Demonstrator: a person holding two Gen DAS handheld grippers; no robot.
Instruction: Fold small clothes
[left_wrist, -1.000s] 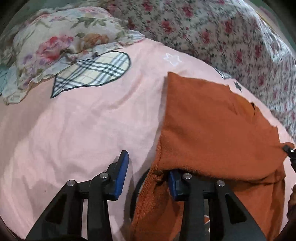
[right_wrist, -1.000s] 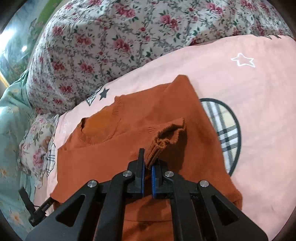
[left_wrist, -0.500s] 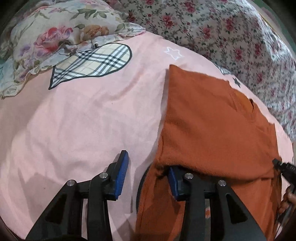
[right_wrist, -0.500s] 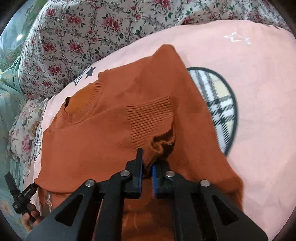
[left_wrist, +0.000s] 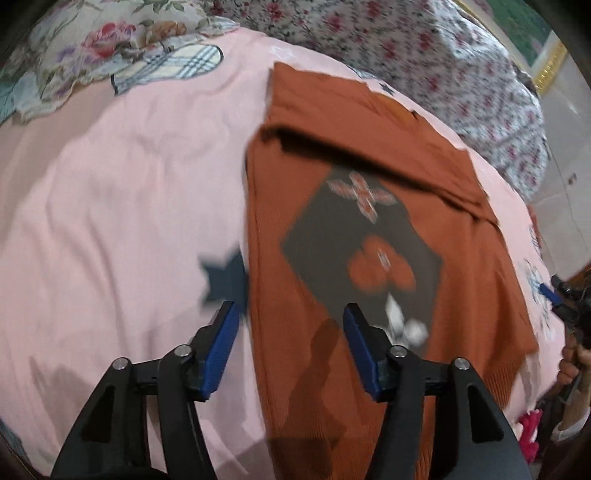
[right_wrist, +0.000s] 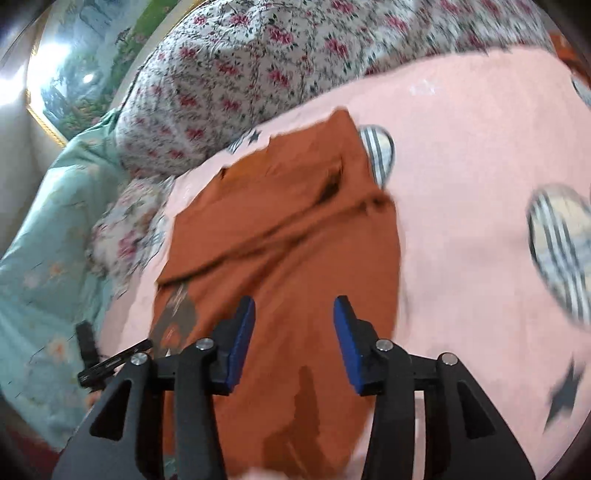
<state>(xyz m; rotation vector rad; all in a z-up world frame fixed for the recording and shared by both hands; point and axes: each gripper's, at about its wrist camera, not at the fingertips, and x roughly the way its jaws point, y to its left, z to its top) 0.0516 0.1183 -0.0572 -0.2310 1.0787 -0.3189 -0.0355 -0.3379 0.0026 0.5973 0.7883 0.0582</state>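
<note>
Sweater (left_wrist: 369, 206): folded part loose on pink sheet (left_wrist: 110, 221).
L gripper (left_wrist: 288, 325): spread, empty.
R gripper (right_wrist: 293, 325): spread, empty.
Risk: fold may slip back w/o hold.

- Left gripper (left_wrist: 290, 321): jaws spread wide, blue pads facing each other, nothing between the fingertips.
- Right gripper (right_wrist: 294, 317): jaws likewise apart, nothing clamped between the pads, fingers pointing forward and downward.

One orange sweater (left_wrist: 369, 155) lies on one pink bed sheet (left_wrist: 110, 221). Two hand-held grippers: left (left_wrist: 288, 343), right (right_wrist: 293, 332). One flowery blanket (right_wrist: 258, 74) lies far ahead.
</note>
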